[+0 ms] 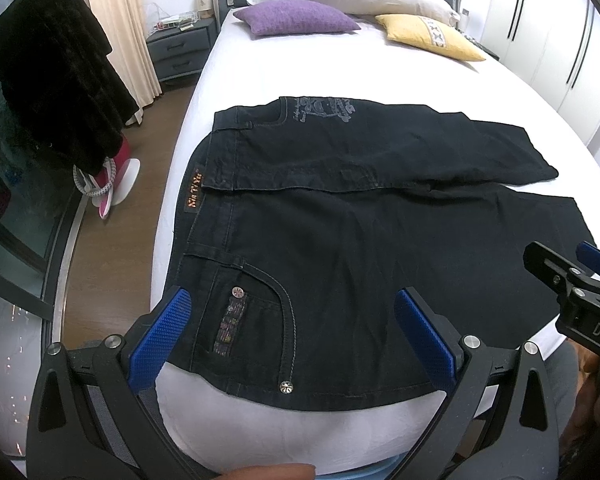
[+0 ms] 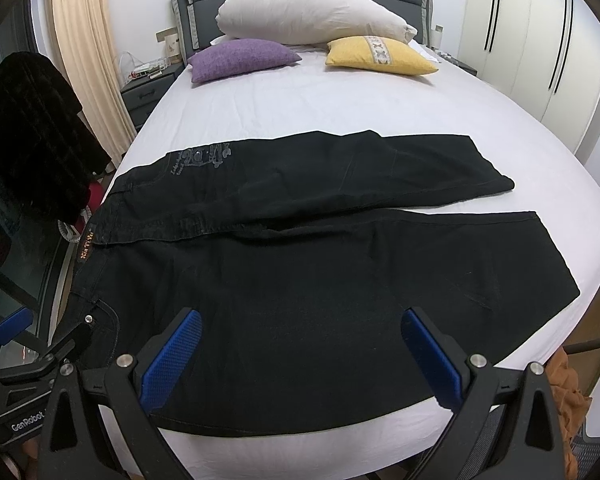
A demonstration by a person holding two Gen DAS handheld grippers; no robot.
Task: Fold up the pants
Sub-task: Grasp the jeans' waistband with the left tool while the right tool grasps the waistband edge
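Note:
Dark denim pants (image 1: pixel 340 208) lie spread flat on the white bed (image 1: pixel 300 68), waistband to the left, both legs running right and slightly apart. They also show in the right wrist view (image 2: pixel 300 264). My left gripper (image 1: pixel 292 332) is open and empty, hovering over the near front pocket by the waistband. My right gripper (image 2: pixel 300 356) is open and empty above the near leg's lower edge. The right gripper also shows at the right edge of the left wrist view (image 1: pixel 572 268).
Purple pillow (image 2: pixel 240 58), yellow pillow (image 2: pixel 380 56) and a large white pillow (image 2: pixel 312 12) lie at the headboard. A nightstand (image 1: pixel 180 50) and a dark garment on a chair (image 1: pixel 52 80) stand left of the bed. White wardrobes (image 2: pixel 540 40) stand at the right.

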